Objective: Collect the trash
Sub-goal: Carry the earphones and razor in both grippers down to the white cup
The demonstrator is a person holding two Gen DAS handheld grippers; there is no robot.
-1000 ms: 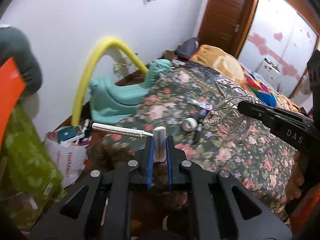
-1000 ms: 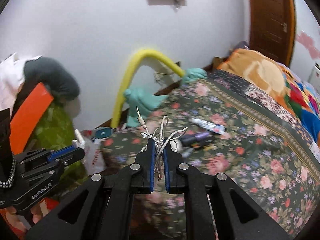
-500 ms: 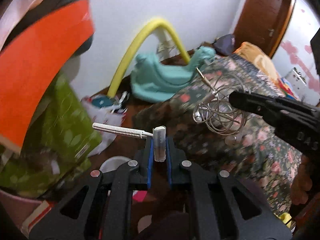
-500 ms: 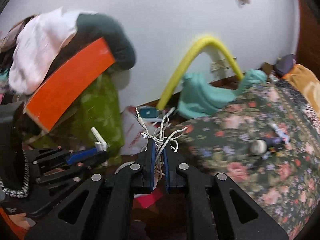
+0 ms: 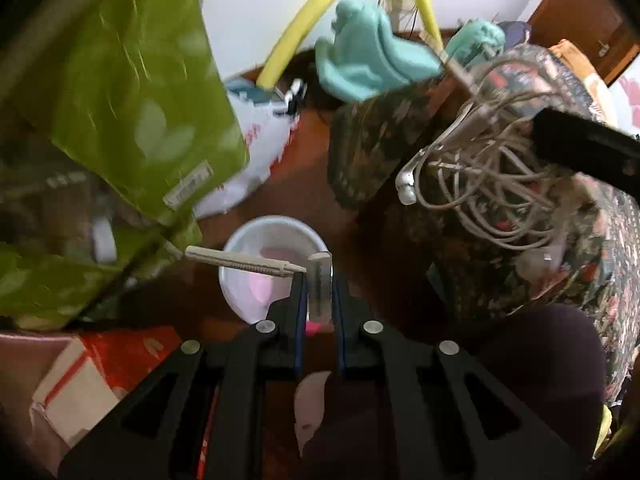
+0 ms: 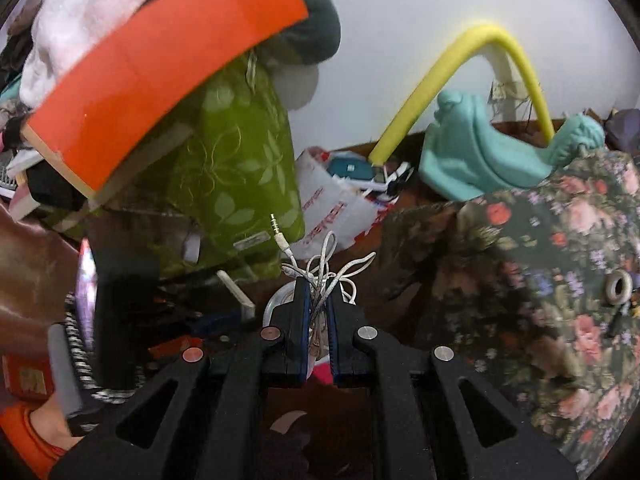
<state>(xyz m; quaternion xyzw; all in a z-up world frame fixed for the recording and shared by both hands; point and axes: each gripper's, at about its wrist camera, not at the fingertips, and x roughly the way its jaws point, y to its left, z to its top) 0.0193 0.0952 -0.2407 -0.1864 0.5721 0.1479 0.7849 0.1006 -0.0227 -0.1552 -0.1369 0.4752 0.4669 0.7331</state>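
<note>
My left gripper (image 5: 319,284) is shut on a disposable razor (image 5: 319,280); its ribbed white handle (image 5: 240,261) sticks out to the left. Right below it on the floor stands a small white bin (image 5: 276,236) with a pink inside. My right gripper (image 6: 318,300) is shut on a tangle of white earphone cable (image 6: 324,264), its jack plug (image 6: 276,228) pointing up. In the left wrist view that same tangle (image 5: 480,172) hangs from the black right finger (image 5: 588,152), to the right of the bin. In the right wrist view the bin's rim (image 6: 274,300) peeks out behind the fingers.
A green leafy bag (image 5: 140,80) and a white plastic bag (image 5: 260,148) crowd the floor on the left. A red and white box (image 5: 80,380) lies nearer. The flowered bedspread (image 6: 560,260) hangs on the right. A teal toy (image 6: 472,152) and yellow foam tube (image 6: 432,84) stand by the wall.
Both grippers have swung away from the bed to the left and tipped down towards the floor. The white bin has come into view under them. Both grips are unchanged.
</note>
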